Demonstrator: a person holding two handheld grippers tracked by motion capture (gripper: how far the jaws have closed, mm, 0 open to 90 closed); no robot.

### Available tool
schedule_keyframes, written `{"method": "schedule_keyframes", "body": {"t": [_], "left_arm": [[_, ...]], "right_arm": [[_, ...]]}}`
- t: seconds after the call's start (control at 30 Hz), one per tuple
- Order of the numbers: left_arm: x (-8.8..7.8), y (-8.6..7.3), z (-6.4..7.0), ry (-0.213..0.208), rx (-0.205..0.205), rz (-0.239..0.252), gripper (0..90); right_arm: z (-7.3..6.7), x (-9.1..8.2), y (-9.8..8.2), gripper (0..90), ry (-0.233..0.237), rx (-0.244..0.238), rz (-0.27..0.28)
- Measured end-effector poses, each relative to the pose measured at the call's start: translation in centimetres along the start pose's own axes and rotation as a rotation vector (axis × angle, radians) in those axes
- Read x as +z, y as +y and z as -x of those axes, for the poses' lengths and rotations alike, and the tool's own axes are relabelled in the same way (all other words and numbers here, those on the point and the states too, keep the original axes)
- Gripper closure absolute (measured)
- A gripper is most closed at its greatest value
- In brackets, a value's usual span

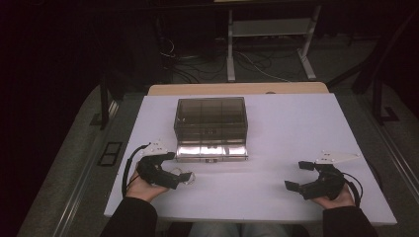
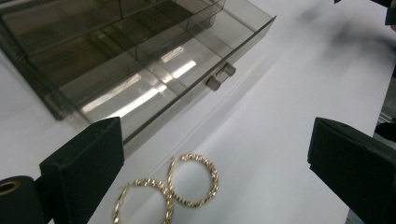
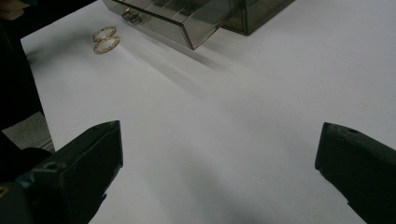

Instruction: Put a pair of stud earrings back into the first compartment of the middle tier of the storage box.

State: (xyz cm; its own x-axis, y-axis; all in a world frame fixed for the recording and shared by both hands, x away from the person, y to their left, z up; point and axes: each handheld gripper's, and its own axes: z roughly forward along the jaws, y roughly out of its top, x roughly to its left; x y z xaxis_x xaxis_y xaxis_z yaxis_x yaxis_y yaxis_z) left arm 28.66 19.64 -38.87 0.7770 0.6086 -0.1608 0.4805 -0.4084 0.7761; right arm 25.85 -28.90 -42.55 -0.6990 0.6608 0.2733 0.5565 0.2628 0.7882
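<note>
From the high view, you had your left gripper (image 1: 174,169) resting low on the counter (image 1: 276,123) just in front of the smoky plastic box (image 1: 211,120), whose bottom drawer (image 1: 211,150) stood pulled out toward you. Your right gripper (image 1: 300,174) lay well apart on the other side, its fingers spread and holding nothing. The two gold hoop earrings (image 1: 186,176) showed as a faint glint beside your left gripper.

In the left gripper view, your fingers (image 2: 88,161) stood wide apart with the earrings (image 2: 192,179) lying flat on the counter between them, touching each other and untouched by either pad. The open drawer (image 2: 154,74) with its small handle (image 2: 219,77) sat just beyond, its compartments looking bare.

In the right gripper view, your fingers (image 3: 91,154) were likewise wide and empty, and the earrings (image 3: 106,39) lay far off near the drawer's front (image 3: 159,21).

By my reading, the drawer was already opened and the earrings were not yet picked up: you had still to close on them, carry them over a compartment, let go, and likely push the drawer shut.
</note>
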Motion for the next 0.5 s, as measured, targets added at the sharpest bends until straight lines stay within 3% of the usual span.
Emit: {"method": "schedule_keyframes", "body": {"t": [0.3,0.5], "left_arm": [[0.0,-2.5,-0.3,-0.007,0.007,0.005,5.7],[0.2,-2.6,-0.7,-0.008,0.030,-0.013,9.0]], "right_arm": [[0.1,-0.1,0.0,0.3,-0.010,-0.008,0.001],[-0.1,0.0,0.1,0.3,-0.012,-0.012,-0.004]]}}
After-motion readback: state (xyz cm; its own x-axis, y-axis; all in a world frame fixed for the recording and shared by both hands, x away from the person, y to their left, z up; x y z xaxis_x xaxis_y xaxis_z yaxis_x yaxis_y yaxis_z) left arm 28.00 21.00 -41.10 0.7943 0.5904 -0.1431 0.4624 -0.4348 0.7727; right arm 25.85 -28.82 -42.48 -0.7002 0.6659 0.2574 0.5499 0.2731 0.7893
